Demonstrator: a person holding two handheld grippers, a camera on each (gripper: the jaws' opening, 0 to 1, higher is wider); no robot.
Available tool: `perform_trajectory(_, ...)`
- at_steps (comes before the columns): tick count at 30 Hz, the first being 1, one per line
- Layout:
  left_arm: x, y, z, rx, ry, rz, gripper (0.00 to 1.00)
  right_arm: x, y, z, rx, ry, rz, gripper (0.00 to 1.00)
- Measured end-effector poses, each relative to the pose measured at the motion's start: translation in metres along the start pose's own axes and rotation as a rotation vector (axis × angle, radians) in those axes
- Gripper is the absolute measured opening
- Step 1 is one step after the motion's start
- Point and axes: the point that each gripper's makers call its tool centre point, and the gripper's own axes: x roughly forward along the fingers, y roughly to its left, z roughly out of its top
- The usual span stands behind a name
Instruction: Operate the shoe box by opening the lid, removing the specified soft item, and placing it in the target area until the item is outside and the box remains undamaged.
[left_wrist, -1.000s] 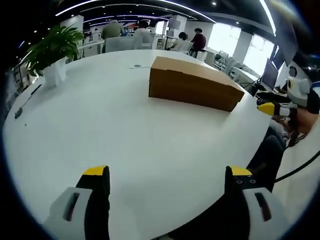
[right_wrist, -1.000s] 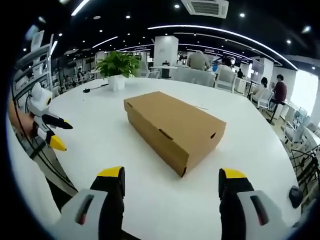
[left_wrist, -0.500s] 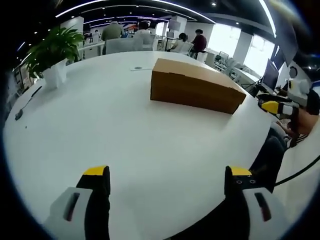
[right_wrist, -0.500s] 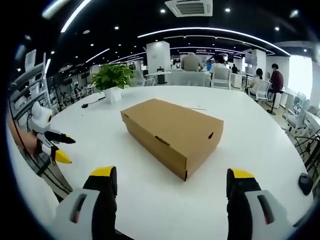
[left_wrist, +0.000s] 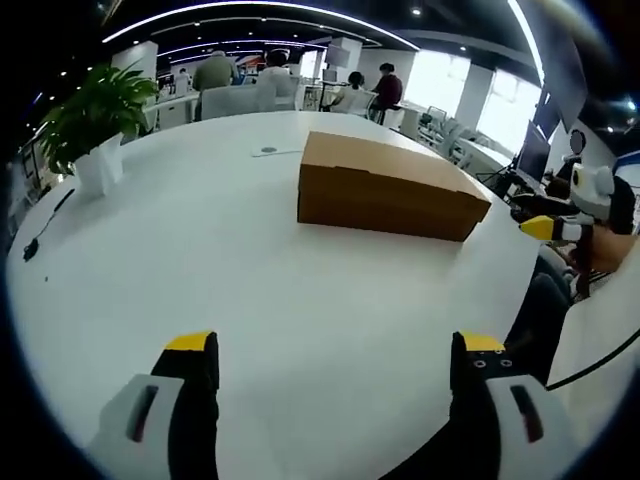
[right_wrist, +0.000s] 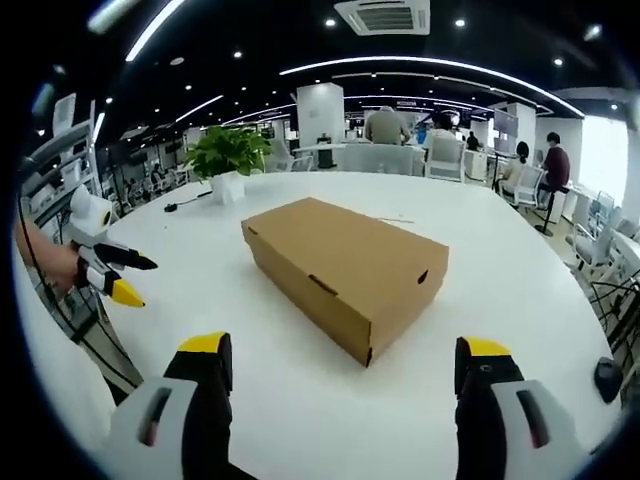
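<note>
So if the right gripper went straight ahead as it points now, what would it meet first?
Probably the closed cardboard box, at its near corner; the right gripper is open and the white table between looks bare.

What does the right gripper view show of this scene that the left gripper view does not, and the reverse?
Right gripper view: the shoe box's short end with a small round hole, a slot in its long side, a ceiling air vent, and the left gripper coming in from the left.

Left gripper view: the box's plain long side, a small grey disc on the table behind it, and the right gripper at the right.

Both: the closed box on the white table, the potted plant, people beyond, and open jaws.
</note>
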Motion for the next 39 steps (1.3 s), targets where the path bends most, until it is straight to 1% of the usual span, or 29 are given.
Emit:
perform_trajectory(1, 0.001, 0.000, 0.001, 0.003, 0.000, -0.001, 0.99, 0.000, -0.005, -0.006, -0.036, 0.039, -0.016, 0.91)
perform_trajectory(6, 0.008, -0.001, -0.001, 0.030, 0.043, -0.009, 0.99, 0.003, -0.009, -0.002, -0.039, 0.032, -0.021, 0.88)
perform_trajectory(7, 0.008, -0.001, 0.000, 0.036, 0.046, -0.012, 0.99, 0.003, -0.010, -0.002, -0.050, 0.042, -0.027, 0.87)
perform_trajectory(8, 0.011, 0.003, 0.003, 0.048, 0.046, -0.013, 0.99, 0.003, -0.010, -0.002, -0.054, 0.041, -0.027, 0.86)
perform_trajectory(10, 0.011, 0.004, 0.005, 0.055, 0.046, -0.013, 0.99, 0.004, -0.011, -0.001, -0.056, 0.042, -0.026, 0.84)
perform_trajectory(14, 0.014, 0.006, 0.009, 0.060, 0.047, -0.016, 0.99, 0.005, -0.012, -0.008, -0.073, 0.081, -0.020, 0.76)
perform_trajectory(15, 0.014, 0.006, 0.009, 0.063, 0.049, -0.015, 0.99, 0.005, -0.012, -0.009, -0.073, 0.084, -0.020, 0.76)
perform_trajectory(18, 0.016, 0.007, 0.008, 0.065, 0.055, -0.016, 0.99, 0.006, -0.013, -0.008, -0.058, 0.072, -0.021, 0.78)
perform_trajectory(23, 0.017, 0.002, 0.002, 0.056, 0.063, -0.026, 0.99, 0.008, -0.014, -0.004, -0.019, 0.052, -0.019, 0.84)
perform_trajectory(26, 0.019, 0.000, -0.003, 0.011, 0.052, -0.025, 0.99, 0.010, -0.015, -0.001, 0.032, 0.028, -0.003, 0.87)
perform_trajectory(30, 0.015, -0.019, -0.016, -0.080, 0.034, -0.035, 0.99, 0.009, -0.014, 0.003, 0.056, 0.014, -0.014, 0.88)
perform_trajectory(32, 0.015, -0.025, -0.022, -0.085, 0.039, -0.043, 0.99, 0.009, -0.015, 0.005, 0.075, 0.004, -0.014, 0.88)
perform_trajectory(34, 0.014, -0.029, -0.030, -0.069, 0.063, -0.053, 0.99, 0.009, -0.016, 0.002, 0.065, 0.017, -0.017, 0.87)
perform_trajectory(36, 0.012, -0.031, -0.028, -0.058, 0.067, -0.051, 0.99, 0.009, -0.017, 0.002, 0.053, 0.020, -0.017, 0.87)
perform_trajectory(38, 0.012, -0.025, -0.025, -0.060, 0.064, -0.044, 0.99, 0.009, -0.017, 0.001, 0.048, 0.027, -0.021, 0.86)
perform_trajectory(39, 0.012, -0.021, -0.024, -0.068, 0.062, -0.043, 0.99, 0.008, -0.018, -0.001, 0.029, 0.040, -0.029, 0.85)
